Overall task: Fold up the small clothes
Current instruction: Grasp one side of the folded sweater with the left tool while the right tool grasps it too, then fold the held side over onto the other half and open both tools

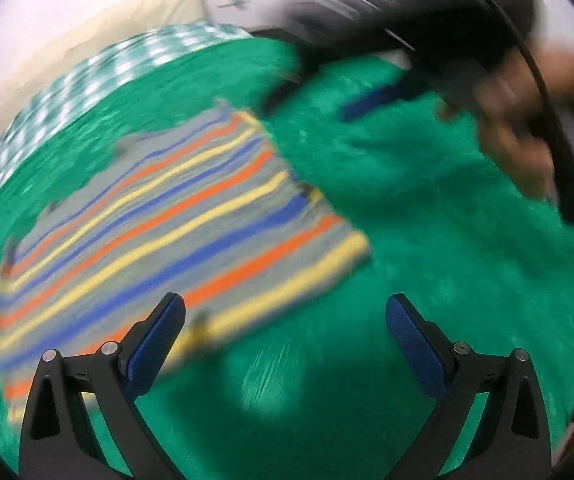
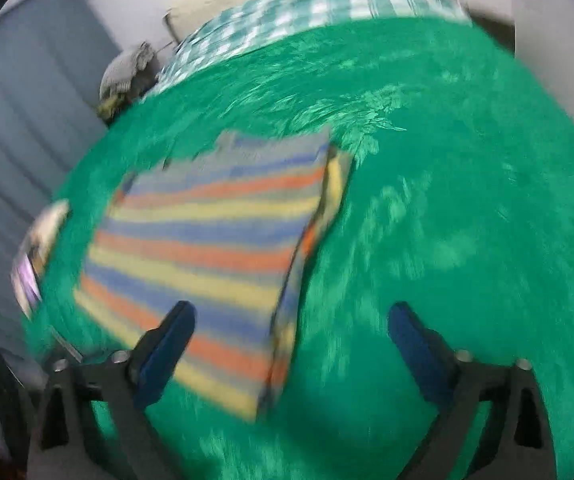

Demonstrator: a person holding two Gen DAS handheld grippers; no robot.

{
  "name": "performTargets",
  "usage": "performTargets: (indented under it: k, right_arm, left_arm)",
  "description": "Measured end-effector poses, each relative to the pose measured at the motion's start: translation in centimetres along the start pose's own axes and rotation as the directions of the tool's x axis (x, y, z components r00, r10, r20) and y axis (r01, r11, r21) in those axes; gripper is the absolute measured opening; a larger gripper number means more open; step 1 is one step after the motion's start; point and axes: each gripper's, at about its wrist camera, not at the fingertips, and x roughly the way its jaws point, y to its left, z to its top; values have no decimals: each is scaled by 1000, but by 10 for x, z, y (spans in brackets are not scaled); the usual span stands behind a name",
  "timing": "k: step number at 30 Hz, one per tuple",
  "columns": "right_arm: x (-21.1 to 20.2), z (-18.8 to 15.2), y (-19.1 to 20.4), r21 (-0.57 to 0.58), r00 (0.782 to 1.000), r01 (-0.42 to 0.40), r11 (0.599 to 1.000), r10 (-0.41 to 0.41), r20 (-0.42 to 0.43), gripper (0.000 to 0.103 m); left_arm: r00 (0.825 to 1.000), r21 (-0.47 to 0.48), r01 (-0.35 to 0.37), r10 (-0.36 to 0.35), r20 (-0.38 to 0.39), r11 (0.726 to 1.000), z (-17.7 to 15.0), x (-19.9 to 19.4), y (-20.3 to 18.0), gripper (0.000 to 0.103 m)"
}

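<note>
Striped garment point(image 1: 175, 232): one small knit piece, grey ground with orange, yellow and blue bands. Lies flat and folded on the green blanket point(image 1: 407, 240), roughly rectangular; in the right wrist view point(image 2: 203, 248) one side edge shows a doubled layer turned under. Both views are motion-blurred, so finer detail of the garment cannot be told.

Green blanket: fluffy, bright green, covers most of the bed; leaf pattern faintly visible toward the far edge in the right wrist view point(image 2: 427, 200).

Checked sheet point(image 1: 99, 76): green and white, shows past the far edge of the blanket, also at point(image 2: 307, 12).

Pillow point(image 1: 99, 36): cream, at the head of the bed beyond the checked sheet.

Left gripper point(image 1: 286, 320): jaws spread wide, holding nothing, above the near edge of the blanket; its left finger overlaps the near corner of the garment in view, contact cannot be told.

Right gripper point(image 2: 291, 328): jaws spread wide, empty, above the near edge of the garment. In the left wrist view it appears blurred at the far right of the blanket point(image 1: 371, 104), held in the person's hand point(image 1: 515, 120).

Grey bundle point(image 2: 127, 72): beside the bed at its far left corner, against the wall.
</note>
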Motion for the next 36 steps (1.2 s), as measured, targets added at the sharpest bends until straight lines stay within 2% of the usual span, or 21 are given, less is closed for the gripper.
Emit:
performTargets:
  k: [2, 4, 6, 7, 8, 9, 10, 12, 14, 17, 20, 25, 27, 30, 33, 35, 36]
  right_arm:
    - [23, 31, -17, 72, 998, -56, 996, 58, -37, 78]
    - [43, 48, -26, 116, 993, -93, 989, 100, -61, 73]
    - [68, 65, -33, 150, 984, -134, 980, 149, -95, 66]
    - [76, 68, -34, 156, 983, -139, 978, 155, -100, 60]
    - [82, 70, -34, 164, 983, -142, 976, 159, -97, 46]
    - [86, 73, -35, 171, 984, -135, 976, 152, -89, 33]
    - [87, 75, -35, 175, 987, -122, 977, 139, -86, 8]
    - [80, 81, -27, 155, 990, -115, 981, 127, -66, 8]
    - [67, 87, -7, 107, 991, -123, 987, 128, -39, 8]
    - [53, 99, 38, 32, 986, -163, 986, 163, -17, 8]
    - [63, 111, 97, -35, 979, -204, 978, 203, -25, 8]
    - [122, 119, 205, -139, 965, -258, 956, 249, -82, 8]
    - [152, 117, 240, -148, 958, -277, 949, 262, -112, 9]
    - [195, 110, 281, -183, 957, -270, 945, 242, -161, 8]
    - [234, 99, 302, -204, 957, -253, 946, 213, -199, 9]
    - [251, 93, 307, -172, 945, -284, 943, 245, -216, 22]
    - [256, 90, 305, -132, 934, -319, 938, 287, -214, 26]
  left_arm:
    - [1000, 44, 1, 0, -25, 999, 5, 18, -8, 93]
    - [1000, 81, 5, -5, 1, 997, 5, 19, -13, 87]
    - [1000, 103, 17, -19, 17, 995, 6, 16, -16, 70]
    - [1000, 104, 21, -23, 20, 994, 5, 15, -16, 50]
    - [999, 98, 23, -25, 23, 995, 4, 14, -14, 23]
    - [999, 84, 19, -21, 25, 996, 2, 13, -11, 12]
    - [999, 62, 23, -25, 33, 998, 2, 10, -8, 11]
    - [995, -18, 74, -73, 68, 997, -1, -3, 7, 10]
    - [989, -121, 97, -83, 121, 988, -7, -27, 31, 9]
    - [976, -315, 127, -62, 208, 941, -30, -78, 84, 9]
    - [972, -446, 123, -16, 234, 886, -58, -109, 132, 9]
    - [983, -638, 53, 72, 169, 768, -121, -132, 216, 9]
    - [986, -695, 26, 96, 136, 718, -147, -134, 241, 9]
    - [990, -753, -1, 109, 94, 658, -171, -133, 264, 9]
    - [994, -777, -22, 99, 51, 629, -187, -119, 273, 11]
    - [996, -791, -44, 87, 12, 611, -196, -112, 275, 23]
    - [996, -798, -55, 89, -2, 600, -204, -115, 271, 28]
